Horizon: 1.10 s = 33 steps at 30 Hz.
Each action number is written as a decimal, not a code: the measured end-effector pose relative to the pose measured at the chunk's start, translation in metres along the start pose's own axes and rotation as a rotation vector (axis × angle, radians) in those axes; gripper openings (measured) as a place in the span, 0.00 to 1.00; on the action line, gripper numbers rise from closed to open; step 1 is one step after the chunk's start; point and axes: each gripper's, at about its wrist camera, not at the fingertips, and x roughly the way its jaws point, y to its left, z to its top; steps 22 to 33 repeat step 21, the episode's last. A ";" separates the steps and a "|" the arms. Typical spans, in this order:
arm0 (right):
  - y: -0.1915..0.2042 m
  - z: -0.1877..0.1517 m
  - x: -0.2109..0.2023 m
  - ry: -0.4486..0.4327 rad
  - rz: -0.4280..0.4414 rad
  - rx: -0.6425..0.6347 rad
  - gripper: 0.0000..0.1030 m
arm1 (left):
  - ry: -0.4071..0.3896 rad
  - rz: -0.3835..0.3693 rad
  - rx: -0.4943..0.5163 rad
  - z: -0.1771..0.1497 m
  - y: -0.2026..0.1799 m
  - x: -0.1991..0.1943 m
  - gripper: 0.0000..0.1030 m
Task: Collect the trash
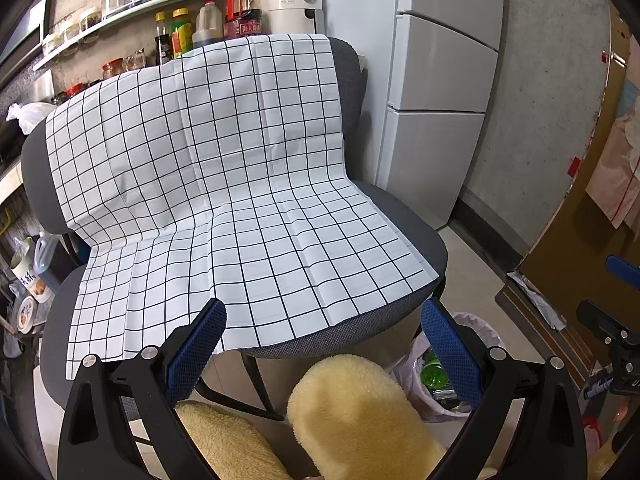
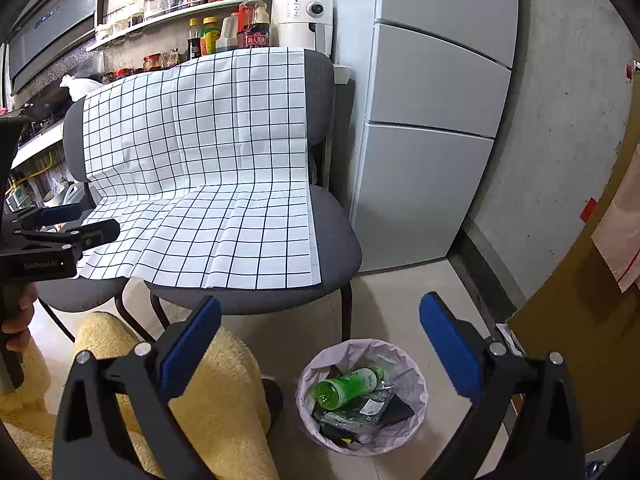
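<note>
Left hand-held gripper and right hand-held gripper both hang released, empty. Trash, green bottle included, sits inside the bin beside the chair; apparently nothing remains on its checked cloth.

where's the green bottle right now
The green bottle lies inside the lined trash bin on the floor, low in the right wrist view, just right of the chair leg and in front of the fridge.
</note>
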 end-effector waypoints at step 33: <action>0.014 0.006 0.041 0.059 0.078 -0.011 0.94 | 0.095 0.022 -0.076 -0.013 0.030 0.038 0.94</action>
